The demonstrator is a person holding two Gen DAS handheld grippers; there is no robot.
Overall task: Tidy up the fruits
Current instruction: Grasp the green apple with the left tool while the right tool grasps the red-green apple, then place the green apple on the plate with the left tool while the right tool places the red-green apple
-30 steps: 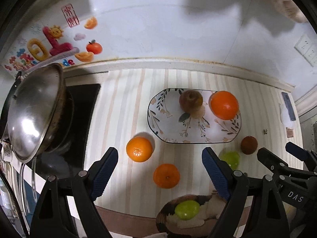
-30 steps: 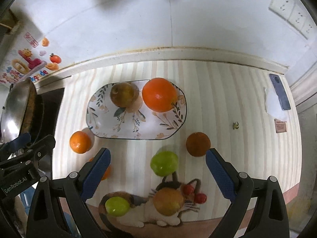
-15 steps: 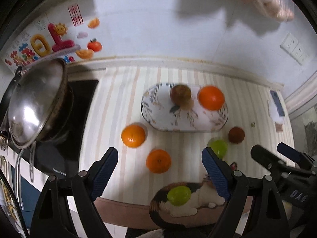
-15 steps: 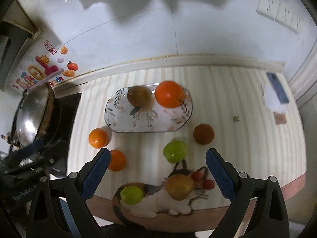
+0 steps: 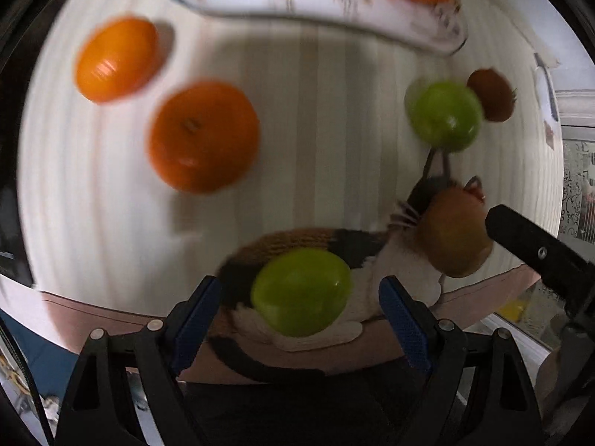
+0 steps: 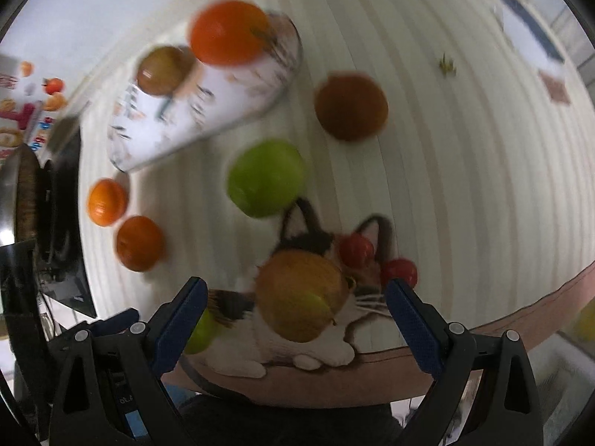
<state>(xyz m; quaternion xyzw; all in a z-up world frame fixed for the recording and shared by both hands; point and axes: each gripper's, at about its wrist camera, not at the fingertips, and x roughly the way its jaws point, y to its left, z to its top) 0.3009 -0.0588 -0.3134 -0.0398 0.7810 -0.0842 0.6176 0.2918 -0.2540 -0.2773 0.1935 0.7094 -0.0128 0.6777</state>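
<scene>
My left gripper (image 5: pixel 299 319) is open, its fingers on either side of a green fruit (image 5: pixel 301 291) lying on the cat picture at the mat's near edge. My right gripper (image 6: pixel 297 317) is open around a yellow-brown fruit (image 6: pixel 301 295), which also shows in the left wrist view (image 5: pixel 455 232). A second green fruit (image 6: pixel 266 178) (image 5: pixel 444 115), a brown fruit (image 6: pixel 349 106) and two small oranges (image 5: pixel 202 135) (image 5: pixel 117 57) lie loose on the striped mat. The floral plate (image 6: pixel 156 137) holds a large orange (image 6: pixel 230 31) and a brownish fruit (image 6: pixel 163 70).
Two small red fruits (image 6: pixel 357 249) (image 6: pixel 399 271) lie beside the yellow-brown fruit. A pan and black stove (image 6: pixel 41 200) stand at the left. The counter's front edge (image 6: pixel 334 383) runs just under both grippers. A dark blue card (image 6: pixel 528 22) lies at the far right.
Both grippers have dropped down and forward toward the counter's near edge. The green fruit now sits between my left fingers and the yellow-brown fruit between my right fingers. Views are motion-blurred.
</scene>
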